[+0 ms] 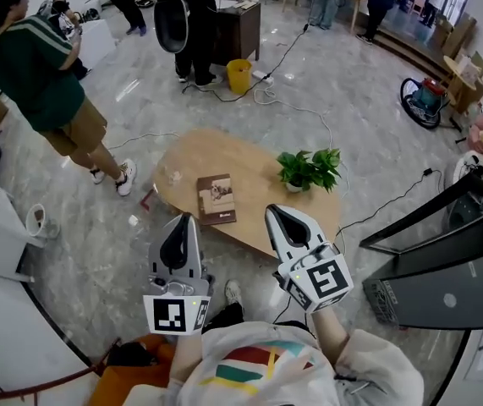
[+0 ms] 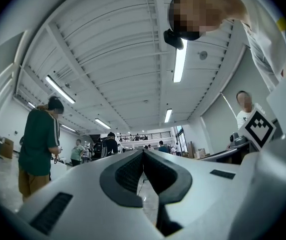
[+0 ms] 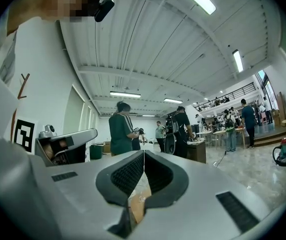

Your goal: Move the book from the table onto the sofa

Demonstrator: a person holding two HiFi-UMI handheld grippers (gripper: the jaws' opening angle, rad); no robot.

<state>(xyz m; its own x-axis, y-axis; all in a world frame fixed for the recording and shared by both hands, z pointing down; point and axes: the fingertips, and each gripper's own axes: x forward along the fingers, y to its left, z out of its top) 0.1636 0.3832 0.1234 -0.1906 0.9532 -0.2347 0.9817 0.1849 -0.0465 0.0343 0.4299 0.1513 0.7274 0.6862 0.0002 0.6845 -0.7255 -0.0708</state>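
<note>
Pale grey left tongs [image 1: 182,220]: closed and empty. In the left gripper view the dark ribbed pads [image 2: 129,172] meet along one seam, with only open room beyond them.
Right tongs [image 1: 275,211]: also closed, holding nothing. In the right gripper view the pads [image 3: 129,173] touch at the tip, and a sliver of light wood shows through the gap below.
Position of both: side by side at the near edge of the desk [image 1: 245,161], pointing away from the person, neither touching anything.
Book [image 1: 216,199]: lies flat and closed on the desk towards its near edge, just beyond the left tongs' tip and left of the right tongs.
Plant [image 1: 310,169]: small green pot plant further right on the desk, apart from the book.
Sofa: cannot be picked out for certain. An orange cushion [image 1: 127,381] at the near left, beside the person, may belong to it.
Done so far: nothing that shows, since the book rests on the desk ungripped.
Left to do: seemingly all of it. The jaws must open, close on the book, lift it, carry it off the desk and set it on the sofa.
Likely difficulty: the book lies flat, so an edge probably has to be caught first.
</note>
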